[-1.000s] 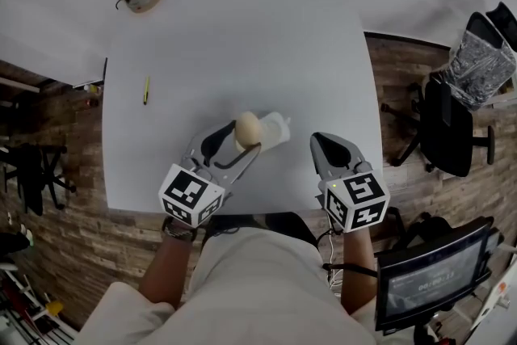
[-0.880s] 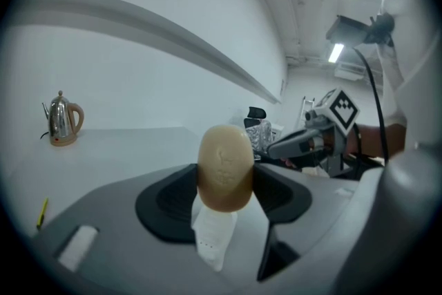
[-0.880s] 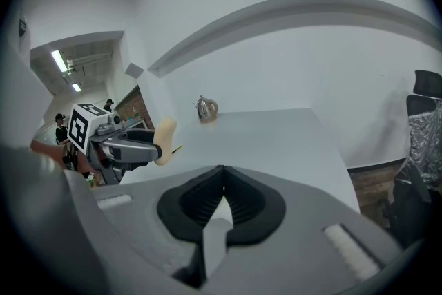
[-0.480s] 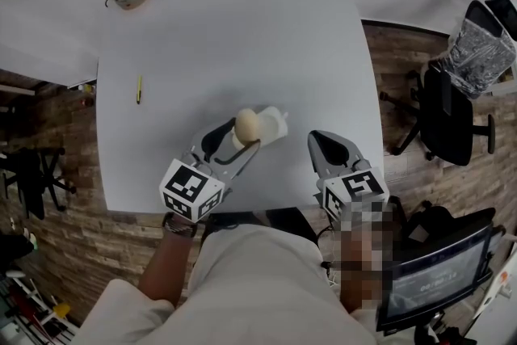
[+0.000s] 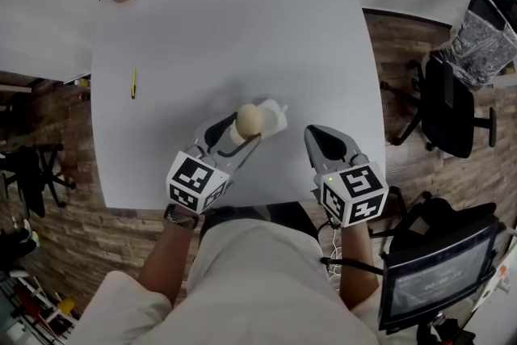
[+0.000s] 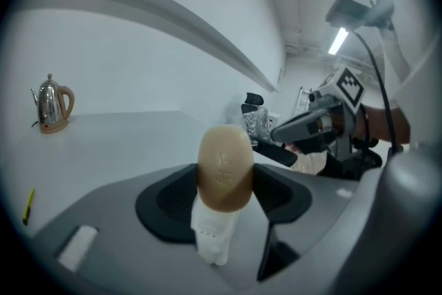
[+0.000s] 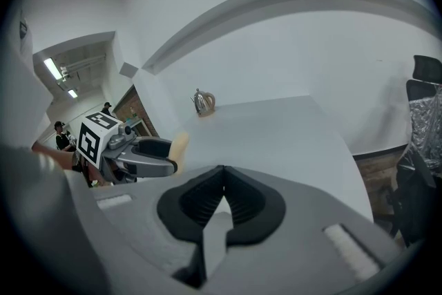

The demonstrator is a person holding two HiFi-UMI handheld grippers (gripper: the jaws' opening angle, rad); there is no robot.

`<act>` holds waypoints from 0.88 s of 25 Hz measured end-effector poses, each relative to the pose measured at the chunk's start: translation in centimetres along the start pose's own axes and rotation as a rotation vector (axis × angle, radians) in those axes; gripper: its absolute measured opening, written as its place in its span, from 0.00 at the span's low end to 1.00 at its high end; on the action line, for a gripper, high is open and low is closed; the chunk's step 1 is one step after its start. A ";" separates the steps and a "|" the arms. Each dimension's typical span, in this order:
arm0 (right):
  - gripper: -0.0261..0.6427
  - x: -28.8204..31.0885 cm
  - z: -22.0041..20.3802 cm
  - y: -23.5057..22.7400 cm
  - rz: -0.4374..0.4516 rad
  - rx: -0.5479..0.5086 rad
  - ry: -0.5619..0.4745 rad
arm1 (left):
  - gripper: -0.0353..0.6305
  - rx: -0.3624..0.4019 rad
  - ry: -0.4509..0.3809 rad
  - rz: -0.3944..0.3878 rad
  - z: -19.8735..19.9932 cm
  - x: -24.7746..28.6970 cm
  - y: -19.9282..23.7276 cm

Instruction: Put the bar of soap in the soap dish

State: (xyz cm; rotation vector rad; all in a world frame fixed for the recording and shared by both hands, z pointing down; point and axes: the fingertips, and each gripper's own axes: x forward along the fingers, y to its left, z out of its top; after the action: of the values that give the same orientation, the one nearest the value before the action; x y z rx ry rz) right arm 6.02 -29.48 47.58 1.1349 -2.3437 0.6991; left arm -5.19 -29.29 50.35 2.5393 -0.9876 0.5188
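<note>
Left gripper (image 6: 222,207) clamps the tan oval bar of soap (image 6: 224,169) by its flanks, upright, directly over the white plastic soap dish (image 6: 211,240). Right gripper (image 7: 222,198) is pinched together, empty. I judge the soap rigid, light and slick, so I hold at mid-flank.

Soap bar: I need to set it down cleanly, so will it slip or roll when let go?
The soap bar is a smooth rounded oval held on edge, so it may rock or roll once released. It shows no dent in the left hand-held gripper, so it is probably stiff. Its surface looks matt and dry, so likely not too slippery.
</note>
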 end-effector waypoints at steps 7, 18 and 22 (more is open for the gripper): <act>0.04 0.3 -0.6 -0.7 -0.013 0.012 0.020 | 0.46 0.000 0.044 -0.009 -1.6 1.0 0.3; 0.04 0.6 -1.7 -0.8 -0.033 -0.004 0.049 | 0.46 0.030 0.102 -0.032 -2.3 2.5 0.2; 0.04 1.0 -2.0 -0.6 -0.033 0.007 0.056 | 0.46 0.032 0.129 -0.040 -2.6 2.8 0.0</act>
State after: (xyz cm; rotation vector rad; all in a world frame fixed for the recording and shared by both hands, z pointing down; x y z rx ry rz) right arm 6.32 -29.18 49.83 1.1397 -2.2723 0.7187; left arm -3.75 -29.68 53.93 2.5128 -0.8868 0.6823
